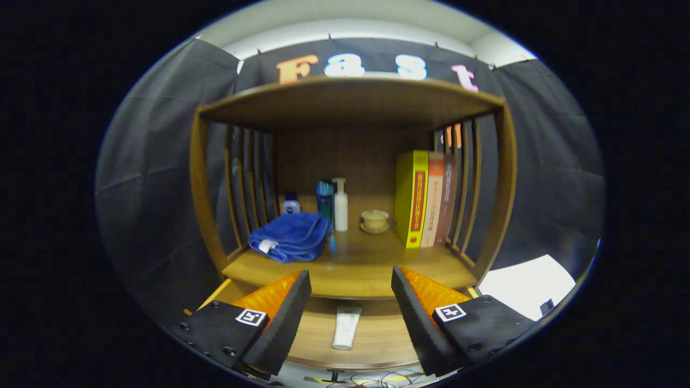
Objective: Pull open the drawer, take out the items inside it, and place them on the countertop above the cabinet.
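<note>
- Hanging wide open, holding nothing, the gripper point(350, 307) has the tube point(346, 327) lying in the drawer point(377, 345) between its jaws.
- Tube's flat, probably slips sideways when pinched.
- Lifting could clip the table point(350, 280) edge above.

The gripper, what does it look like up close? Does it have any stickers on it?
The gripper has two wedge-shaped fingers with ridged, bumpy inner pads. Each finger sits on a flat block with small round screws, and each block carries a little square black-and-white marker like a sticker.
</note>
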A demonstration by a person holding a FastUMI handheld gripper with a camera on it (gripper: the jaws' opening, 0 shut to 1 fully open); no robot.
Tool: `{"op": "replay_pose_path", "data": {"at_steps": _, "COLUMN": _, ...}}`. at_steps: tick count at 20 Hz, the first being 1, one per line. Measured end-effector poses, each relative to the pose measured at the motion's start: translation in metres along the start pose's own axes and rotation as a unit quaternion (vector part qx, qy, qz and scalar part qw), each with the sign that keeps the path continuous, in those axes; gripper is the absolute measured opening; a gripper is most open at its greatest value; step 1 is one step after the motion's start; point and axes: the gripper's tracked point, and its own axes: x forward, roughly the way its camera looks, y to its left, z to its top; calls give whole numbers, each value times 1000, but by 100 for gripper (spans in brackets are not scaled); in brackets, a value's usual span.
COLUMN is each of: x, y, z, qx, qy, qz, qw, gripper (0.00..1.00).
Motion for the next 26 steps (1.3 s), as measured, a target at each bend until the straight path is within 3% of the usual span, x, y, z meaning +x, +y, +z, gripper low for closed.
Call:
{"op": "replay_pose_path", "data": {"at_steps": 6, "x": 75, "y": -12, "z": -106, "qx": -12, "qy": 175, "qz": -37, "qw": 984, "gripper": 98}}
{"op": "replay_pose_path", "data": {"at_steps": 10, "x": 94, "y": 0, "z": -156, "qx": -31, "qy": 269, "qz": -40, "qw": 962, "gripper": 96}}
{"op": "replay_pose_path", "data": {"at_steps": 14, "x": 100, "y": -2, "z": -189, "qx": -28, "qy": 363, "qz": -36, "qw": 931, "gripper": 94}}
{"op": "replay_pose_path", "data": {"at_steps": 16, "x": 103, "y": 3, "z": -198, "qx": -21, "qy": 384, "qz": -32, "qw": 923, "gripper": 92}}
{"op": "replay_pose_path", "data": {"at_steps": 19, "x": 106, "y": 11, "z": -203, "qx": -6, "qy": 408, "qz": -19, "qw": 913, "gripper": 73}}
{"op": "replay_pose_path", "data": {"at_steps": 22, "x": 116, "y": 16, "z": -193, "qx": -7, "qy": 406, "qz": -17, "qw": 914, "gripper": 54}}
{"op": "replay_pose_path", "data": {"at_steps": 26, "x": 129, "y": 18, "z": -160, "qx": -1, "qy": 385, "qz": -21, "qw": 923, "gripper": 51}}
